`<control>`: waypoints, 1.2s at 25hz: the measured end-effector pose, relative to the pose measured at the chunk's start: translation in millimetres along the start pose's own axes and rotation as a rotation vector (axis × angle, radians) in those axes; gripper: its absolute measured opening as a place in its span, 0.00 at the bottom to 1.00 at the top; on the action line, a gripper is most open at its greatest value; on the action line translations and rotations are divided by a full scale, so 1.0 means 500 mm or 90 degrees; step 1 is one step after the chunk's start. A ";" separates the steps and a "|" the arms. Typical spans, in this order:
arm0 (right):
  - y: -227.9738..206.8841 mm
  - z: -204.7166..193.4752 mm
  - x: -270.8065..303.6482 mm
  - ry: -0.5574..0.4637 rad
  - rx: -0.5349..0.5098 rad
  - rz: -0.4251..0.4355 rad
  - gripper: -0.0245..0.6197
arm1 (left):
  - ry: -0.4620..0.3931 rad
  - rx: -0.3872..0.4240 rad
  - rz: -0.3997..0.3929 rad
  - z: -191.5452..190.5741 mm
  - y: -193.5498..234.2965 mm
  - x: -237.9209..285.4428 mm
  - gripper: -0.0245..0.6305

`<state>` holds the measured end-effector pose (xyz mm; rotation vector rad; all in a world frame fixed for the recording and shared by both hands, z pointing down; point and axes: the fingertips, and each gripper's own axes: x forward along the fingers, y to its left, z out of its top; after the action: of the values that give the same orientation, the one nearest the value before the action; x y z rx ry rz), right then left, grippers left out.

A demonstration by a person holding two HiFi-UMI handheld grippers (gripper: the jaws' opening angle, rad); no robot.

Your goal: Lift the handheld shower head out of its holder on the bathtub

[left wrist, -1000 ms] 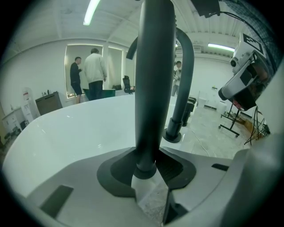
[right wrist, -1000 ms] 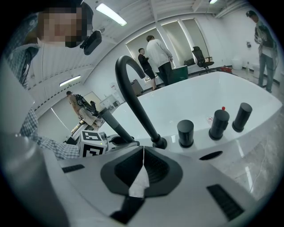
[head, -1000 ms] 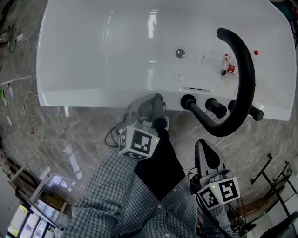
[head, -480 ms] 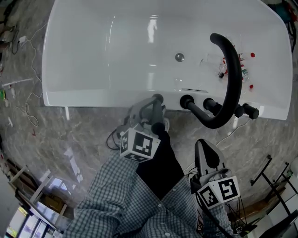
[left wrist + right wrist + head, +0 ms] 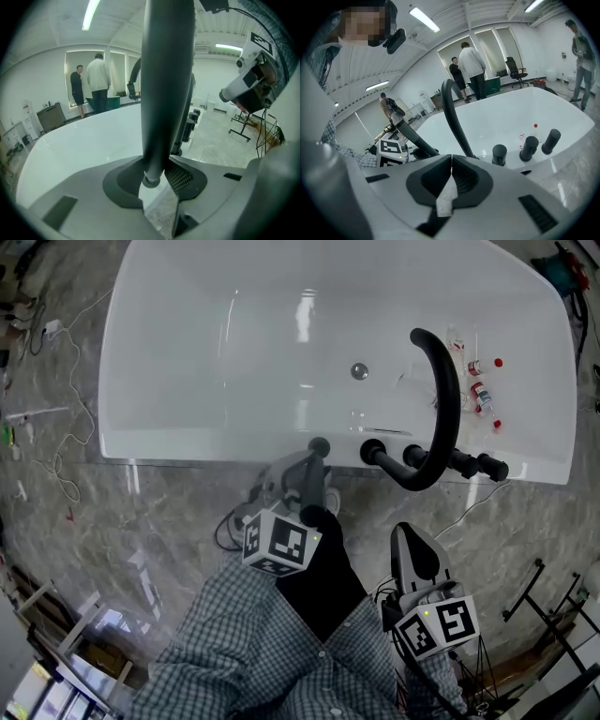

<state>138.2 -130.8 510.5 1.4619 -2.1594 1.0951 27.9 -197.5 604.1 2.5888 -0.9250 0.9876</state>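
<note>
The grey marbled floor is carrying the white bathtub. Loose cables are lying on the floor left of the bathtub. 3 black knobs are standing on its near rim. Small red-capped bottles are lying inside the bathtub, near its right end.

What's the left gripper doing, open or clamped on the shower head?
Clamped. In the left gripper view the left gripper has the dark shower head standing between its jaws, both pads pressed against it.
</note>
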 end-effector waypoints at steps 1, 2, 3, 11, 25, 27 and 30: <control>0.003 0.004 -0.004 -0.002 -0.001 -0.001 0.07 | -0.001 0.001 0.000 0.005 0.000 -0.006 0.23; 0.005 0.008 -0.008 -0.003 -0.001 -0.001 0.07 | -0.002 0.000 0.000 0.011 -0.001 -0.012 0.23; 0.008 0.013 -0.011 -0.006 -0.001 -0.001 0.07 | -0.003 0.000 0.000 0.017 0.000 -0.019 0.23; 0.037 0.065 -0.038 -0.031 -0.014 -0.002 0.07 | -0.001 0.012 -0.007 0.059 0.000 -0.082 0.23; 0.091 0.131 -0.103 -0.066 -0.034 -0.015 0.07 | -0.020 0.003 0.009 0.139 0.023 -0.193 0.23; 0.099 0.137 -0.110 -0.072 -0.036 -0.014 0.07 | -0.021 0.004 0.009 0.146 0.022 -0.208 0.23; 0.112 0.152 -0.121 -0.081 -0.041 -0.012 0.07 | -0.018 0.008 0.008 0.160 0.020 -0.233 0.23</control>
<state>126.2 -136.8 399.1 1.5580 -2.2401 0.9399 -3.6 -181.5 466.7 2.6171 -0.9457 0.9645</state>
